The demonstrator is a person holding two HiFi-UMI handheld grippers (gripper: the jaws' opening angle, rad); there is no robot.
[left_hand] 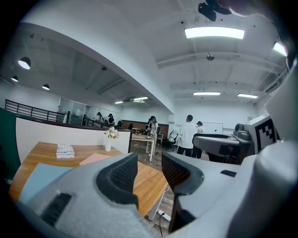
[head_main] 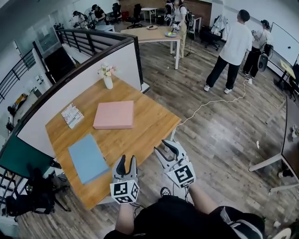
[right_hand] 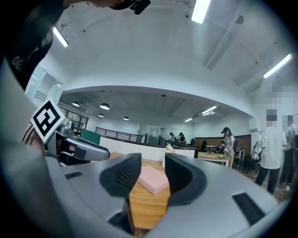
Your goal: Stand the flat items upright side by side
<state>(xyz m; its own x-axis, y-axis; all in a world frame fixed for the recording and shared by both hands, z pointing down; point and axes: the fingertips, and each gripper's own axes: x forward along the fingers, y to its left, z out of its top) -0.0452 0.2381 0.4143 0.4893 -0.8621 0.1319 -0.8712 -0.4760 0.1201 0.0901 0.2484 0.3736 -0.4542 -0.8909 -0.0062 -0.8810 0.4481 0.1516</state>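
On wooden surface [head_main: 140, 133]: pink flat slab [head_main: 113, 115], blue flat slab [head_main: 87, 158] | we judge both stiff, light; pinch edges | left gripper [head_main: 126, 161], right gripper [head_main: 163, 148] fingers apart, empty

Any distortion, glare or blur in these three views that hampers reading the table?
Head view: strong fisheye bend, even light, pink item and blue item sharp on the table. Left gripper view: dark vignette at the corners, ceiling light blown out. Right gripper view: same vignette, ceiling strip bright, pink item legible.
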